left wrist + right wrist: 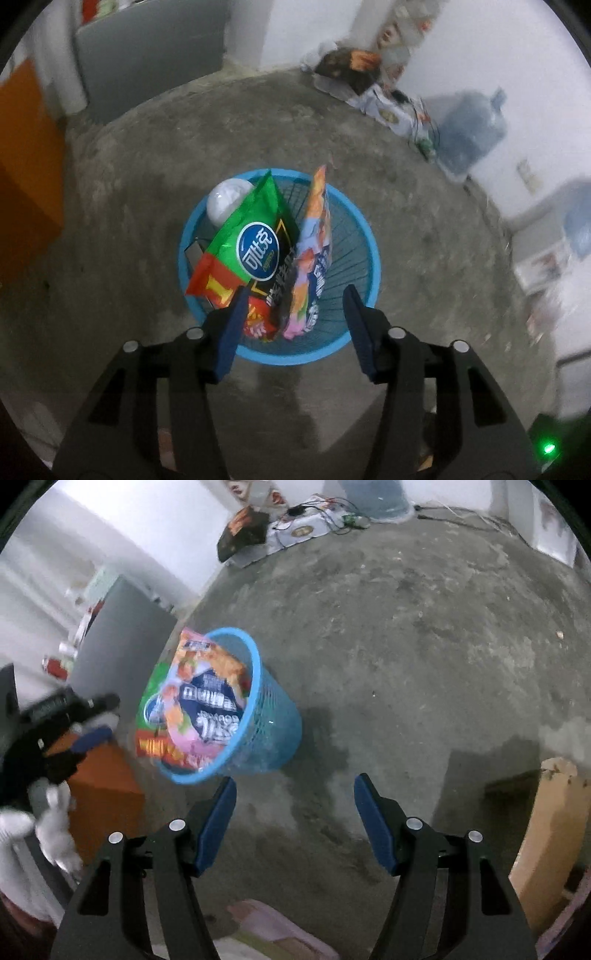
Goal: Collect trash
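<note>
The left gripper [293,321] stood with jaws open and empty over the blue bin [364,225] at frame centre, where the green packet [245,236] and pink packet [314,254] stuck up past the rim. The right gripper [295,819] hung over bare floor [424,646], jaws likewise open and empty. Judged risk: the tall packets could tip out, or a jaw catching one could topple the light bin.

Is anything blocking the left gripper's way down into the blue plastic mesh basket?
Yes. The blue plastic mesh basket is stuffed: a green snack bag, a black packet and a pink-orange wrapper stand upright, filling its mouth directly below the open left gripper. Only the right side of the basket looks free.
</note>
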The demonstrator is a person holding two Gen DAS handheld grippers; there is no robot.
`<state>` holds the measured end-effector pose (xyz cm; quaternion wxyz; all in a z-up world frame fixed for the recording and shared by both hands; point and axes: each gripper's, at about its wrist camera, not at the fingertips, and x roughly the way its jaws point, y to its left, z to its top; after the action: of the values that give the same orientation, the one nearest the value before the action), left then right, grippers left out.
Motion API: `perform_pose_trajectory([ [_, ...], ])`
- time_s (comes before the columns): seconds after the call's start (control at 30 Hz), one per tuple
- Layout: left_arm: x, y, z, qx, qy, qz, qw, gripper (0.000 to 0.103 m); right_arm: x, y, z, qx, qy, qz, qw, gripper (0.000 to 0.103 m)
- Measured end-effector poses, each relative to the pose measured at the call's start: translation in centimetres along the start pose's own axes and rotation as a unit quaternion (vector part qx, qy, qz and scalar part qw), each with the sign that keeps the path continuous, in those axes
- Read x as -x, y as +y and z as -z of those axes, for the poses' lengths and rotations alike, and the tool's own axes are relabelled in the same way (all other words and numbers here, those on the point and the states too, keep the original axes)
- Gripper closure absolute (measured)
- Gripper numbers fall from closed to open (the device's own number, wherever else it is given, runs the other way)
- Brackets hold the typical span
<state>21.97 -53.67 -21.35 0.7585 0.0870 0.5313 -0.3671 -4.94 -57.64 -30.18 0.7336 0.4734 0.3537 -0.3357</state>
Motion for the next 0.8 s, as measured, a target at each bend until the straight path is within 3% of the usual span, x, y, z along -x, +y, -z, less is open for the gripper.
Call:
perform_pose_trajectory([
  [0.1,3.1,0.5,-0.6,0.003,-0.020,0.007,0.9998,0.048,0.4,0.5,-0.1,0.000,-0.002,-0.014,1.000,0.038],
  [0.23,10.3,0.5,-1.6,-0.002,-0.067,0.034,0.9972,0.047,2.4,2.1,-0.2,0.019,-0.019,-0.030,0.999,0.038],
  [0.33,17.3,0.5,-0.6,-0.018,-0.103,0.064,0.9925,0.043,5.5,4.2,-0.2,0.048,-0.051,-0.046,0.997,0.038],
  [0.43,24.2,1.3,1.8,-0.035,-0.139,0.066,0.9875,0.033,9.3,6.9,0.2,0.101,-0.098,-0.063,0.988,0.038],
  [0.53,30.1,2.6,4.8,-0.036,-0.170,0.042,0.9840,0.020,13.6,9.9,0.9,0.151,-0.146,-0.087,0.974,0.035],
  [0.63,35.2,3.9,7.6,-0.024,-0.191,-0.006,0.9813,0.015,18.5,13.1,2.6,0.203,-0.202,-0.116,0.951,0.022],
  [0.7,38.7,5.5,10.0,0.006,-0.219,-0.036,0.9750,0.011,21.1,14.8,3.9,0.227,-0.230,-0.121,0.938,0.008],
  [0.8,42.0,7.5,13.0,0.035,-0.243,-0.070,0.9668,0.009,24.8,16.7,6.6,0.256,-0.274,-0.133,0.918,0.006],
])
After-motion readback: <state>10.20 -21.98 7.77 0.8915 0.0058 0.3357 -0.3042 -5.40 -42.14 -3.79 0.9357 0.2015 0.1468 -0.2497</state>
